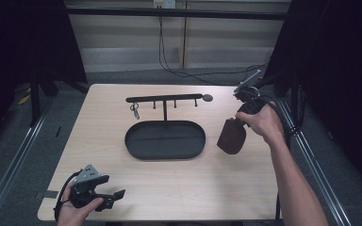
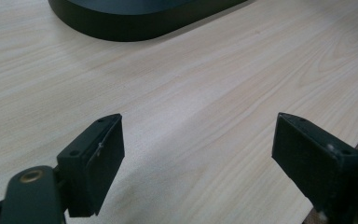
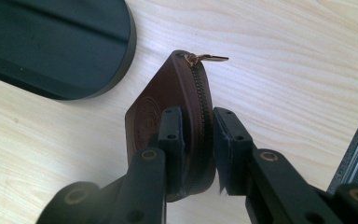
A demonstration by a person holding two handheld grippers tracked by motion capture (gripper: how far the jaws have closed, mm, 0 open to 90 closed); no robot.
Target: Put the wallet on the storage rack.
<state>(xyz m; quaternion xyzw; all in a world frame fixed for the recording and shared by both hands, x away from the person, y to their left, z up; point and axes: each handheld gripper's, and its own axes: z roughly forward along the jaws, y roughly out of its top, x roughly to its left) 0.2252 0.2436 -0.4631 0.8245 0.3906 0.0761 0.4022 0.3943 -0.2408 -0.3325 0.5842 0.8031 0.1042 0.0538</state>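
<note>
The brown leather pouch [image 3: 168,116] hangs at three o'clock of the black tray [image 1: 165,140], pinched by the right claw [image 3: 196,144] along its zipper edge. It looks light, soft and floppy; grip the stiffer zipper seam. The left claw [image 2: 196,154] gapes wide, empty, above the table [image 1: 122,186].

A rectangular table [image 1: 179,183] with a pale, light-wood-grain top carries the scene, and most of its surface lies bare. At its centre stands a matte black oval metal tray [image 1: 165,140], its long side running from nine to three o'clock. A slim black post rises from the tray's twelve o'clock edge and bears a black horizontal bar with small hooks [image 1: 164,98]; a small metal key ring [image 1: 135,110] hangs near the bar's nine o'clock end.
</note>
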